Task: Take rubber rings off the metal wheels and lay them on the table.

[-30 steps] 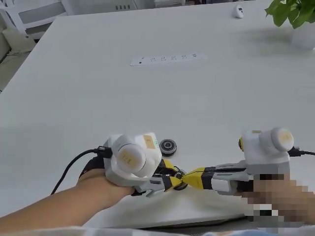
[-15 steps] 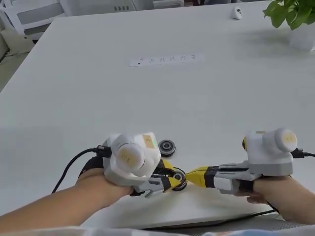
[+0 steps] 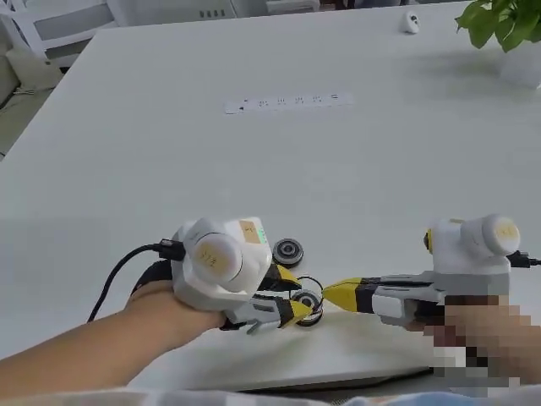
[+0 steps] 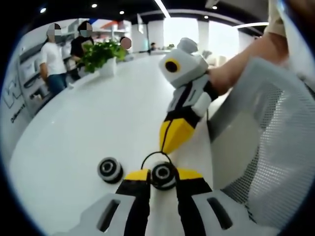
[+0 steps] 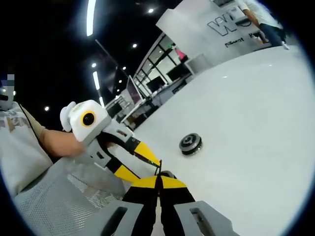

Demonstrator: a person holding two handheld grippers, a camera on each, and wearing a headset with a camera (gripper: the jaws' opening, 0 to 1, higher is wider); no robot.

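At the near edge of the white table [image 3: 254, 169], a metal wheel [image 4: 163, 175] is being gripped between the yellow-tipped jaws of the left gripper [image 3: 299, 298], which are being closed narrowly against its two sides. Whether the wheel is being rested on the tabletop or held just above it cannot be told. A thin black rubber ring [image 4: 156, 153] is being drawn out as a loop from the wheel toward the right. There it is being pinched by the right gripper [image 3: 329, 293], whose jaws are being pressed together with no gap seen between them. In the right gripper view, a short black strand of the ring is being seen running from the meeting tips to the wheel just beyond them. The two grippers are being pointed at each other, tip near tip, the left one reaching in from the left and the right one from the right. A second wheel [image 3: 288, 250], dark-rimmed with a bright hub, is lying flat on the table just beyond the left gripper, apart from both pairs of jaws. A black cable [image 3: 127, 275] is being trailed from the left gripper's body toward the near left. Far out on the table a white power strip [image 3: 287, 101] is lying, and a green plant [image 3: 500, 19] is standing at the far right corner
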